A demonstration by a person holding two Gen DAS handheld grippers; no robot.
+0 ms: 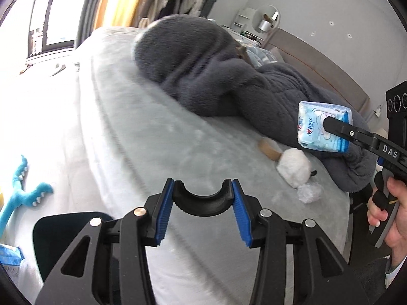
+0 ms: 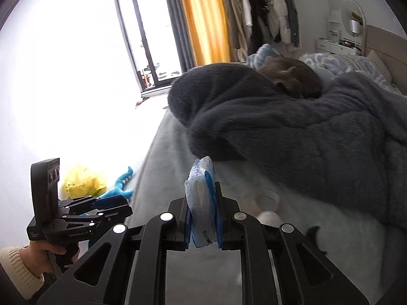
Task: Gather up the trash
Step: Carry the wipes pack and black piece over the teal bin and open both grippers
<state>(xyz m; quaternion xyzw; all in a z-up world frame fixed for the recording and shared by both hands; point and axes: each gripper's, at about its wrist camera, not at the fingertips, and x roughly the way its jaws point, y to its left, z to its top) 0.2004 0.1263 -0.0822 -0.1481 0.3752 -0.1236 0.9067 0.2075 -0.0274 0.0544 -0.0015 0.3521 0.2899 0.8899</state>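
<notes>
My right gripper is shut on a blue and white tissue pack and holds it above the grey bed. In the left wrist view the same pack hangs from the right gripper's fingers in front of the dark fleece blanket. My left gripper is open and empty, low over the bed's near side. A crumpled clear plastic wrapper, a white fluffy ball and a brown tape roll lie on the bed below the pack.
A cat sleeps on the blanket. A yellow plastic bag and a blue dinosaur toy lie on the floor to the left. A dark bin rim shows at lower left. A headboard stands behind the bed.
</notes>
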